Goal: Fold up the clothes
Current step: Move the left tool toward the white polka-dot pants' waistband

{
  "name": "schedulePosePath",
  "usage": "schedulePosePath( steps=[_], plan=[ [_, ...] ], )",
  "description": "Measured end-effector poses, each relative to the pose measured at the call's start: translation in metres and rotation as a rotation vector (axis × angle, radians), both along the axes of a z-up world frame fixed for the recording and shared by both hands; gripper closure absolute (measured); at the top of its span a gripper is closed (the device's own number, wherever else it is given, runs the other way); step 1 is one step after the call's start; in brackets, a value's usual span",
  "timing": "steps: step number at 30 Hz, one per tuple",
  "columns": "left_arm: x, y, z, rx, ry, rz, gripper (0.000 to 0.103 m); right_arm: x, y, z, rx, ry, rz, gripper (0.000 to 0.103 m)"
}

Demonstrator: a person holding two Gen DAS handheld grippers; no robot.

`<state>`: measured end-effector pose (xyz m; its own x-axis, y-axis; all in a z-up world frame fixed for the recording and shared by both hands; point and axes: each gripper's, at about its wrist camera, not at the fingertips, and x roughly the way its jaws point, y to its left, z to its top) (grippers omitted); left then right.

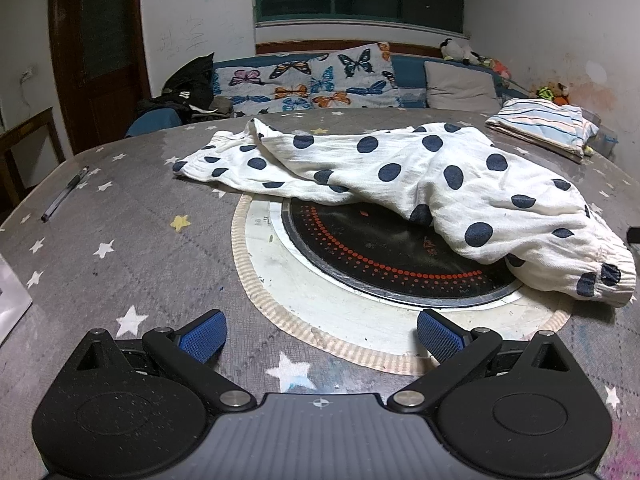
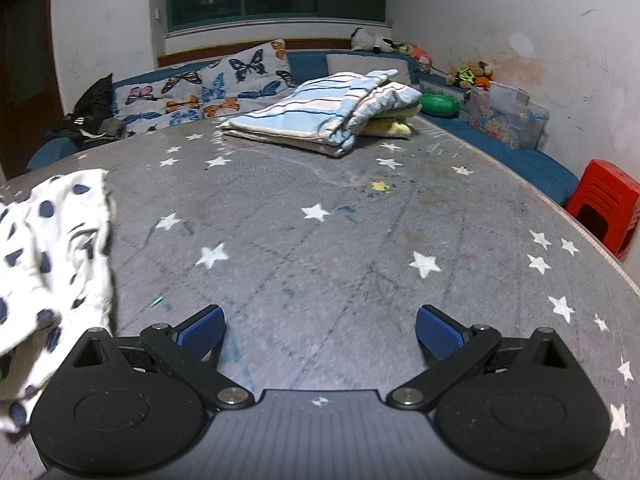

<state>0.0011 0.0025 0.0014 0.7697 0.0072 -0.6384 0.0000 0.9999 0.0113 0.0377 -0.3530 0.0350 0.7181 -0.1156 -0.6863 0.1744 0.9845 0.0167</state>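
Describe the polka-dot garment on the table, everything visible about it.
The polka-dot garment is white, thin, crinkled cloth with large dark blue dots. It looks like trousers: one end has a gathered elastic cuff. It lies unfolded and rumpled, stretched across the star-patterned tablecloth, and partly covers the round black cooktop set in the table. No gripper touches it; in the right wrist view it lies at the left edge.

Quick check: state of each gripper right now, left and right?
Left gripper: jaws open, holding nothing.
Right gripper: jaws open, holding nothing.
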Motion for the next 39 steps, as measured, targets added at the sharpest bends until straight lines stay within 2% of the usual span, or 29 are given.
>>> schedulePosePath(
  steps=[3, 6, 14, 22, 39],
  plan=[
    [0.007, 0.019, 0.011, -0.009, 0.002, 0.005, 0.0, 0.006, -0.001, 0.0, -0.003, 0.001, 0.034, 0.0],
    [0.006, 0.02, 0.013, 0.03, 0.0, 0.002, 0.0, -0.024, 0.011, 0.001, -0.024, -0.096, 0.09, 0.0],
    [-0.008, -0.004, 0.024, 0.009, 0.014, -0.012, 0.0, -0.045, 0.029, 0.004, 0.013, -0.085, 0.157, 0.0],
    [-0.02, -0.02, 0.029, 0.006, 0.008, -0.045, 0.0, -0.064, 0.046, 0.01, -0.007, -0.103, 0.223, 0.0],
    [-0.032, -0.048, 0.036, 0.046, 0.011, -0.103, 0.0, -0.082, 0.065, 0.014, 0.004, -0.125, 0.311, 0.0]
  ],
)
